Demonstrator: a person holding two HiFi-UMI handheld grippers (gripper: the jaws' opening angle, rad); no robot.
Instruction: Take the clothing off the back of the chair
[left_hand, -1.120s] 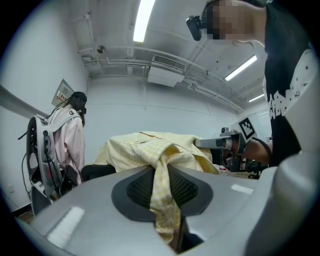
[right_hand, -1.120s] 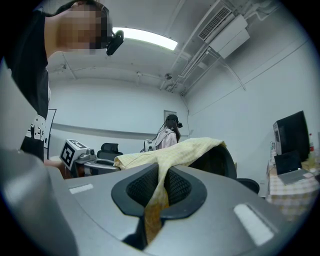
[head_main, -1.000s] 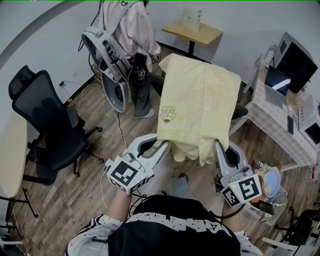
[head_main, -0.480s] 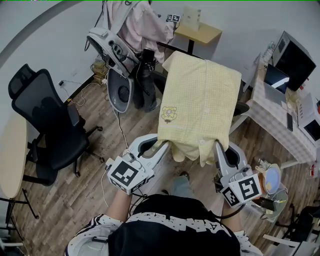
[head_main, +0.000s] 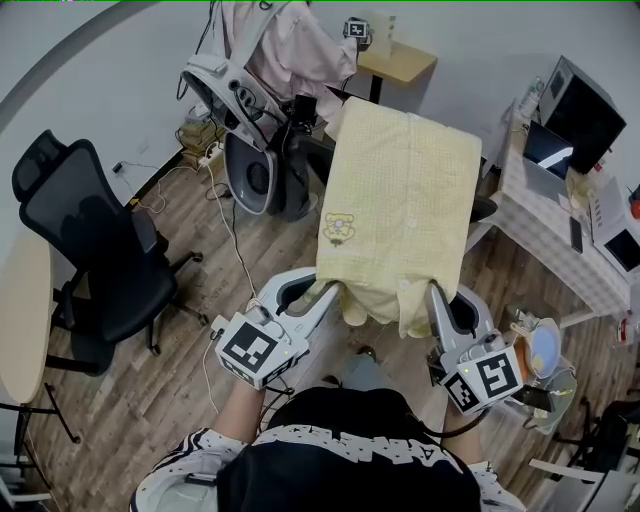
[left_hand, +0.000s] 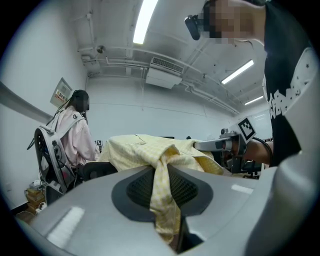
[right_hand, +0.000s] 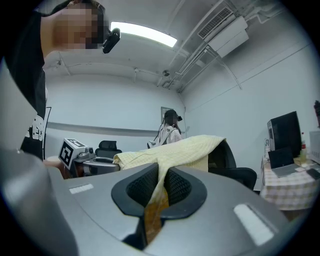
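A pale yellow checked shirt with a small bear patch hangs stretched between my two grippers and the back of a black chair, its far end still draped over the chair back. My left gripper is shut on the shirt's near left hem; in the left gripper view the yellow cloth is pinched between the pads. My right gripper is shut on the near right hem, with the fabric caught between its jaws. Both grippers point level toward the chair.
A person in a pink jacket stands at the back with a grey device. A second black office chair is at the left, a round table edge beside it. A checked-cloth table with laptops is at the right, a small wooden table behind.
The shirt and both grippers hold nearly the same pose, shifting slightly. The person in pink and the grey device at the back have moved to the right, toward the chair.
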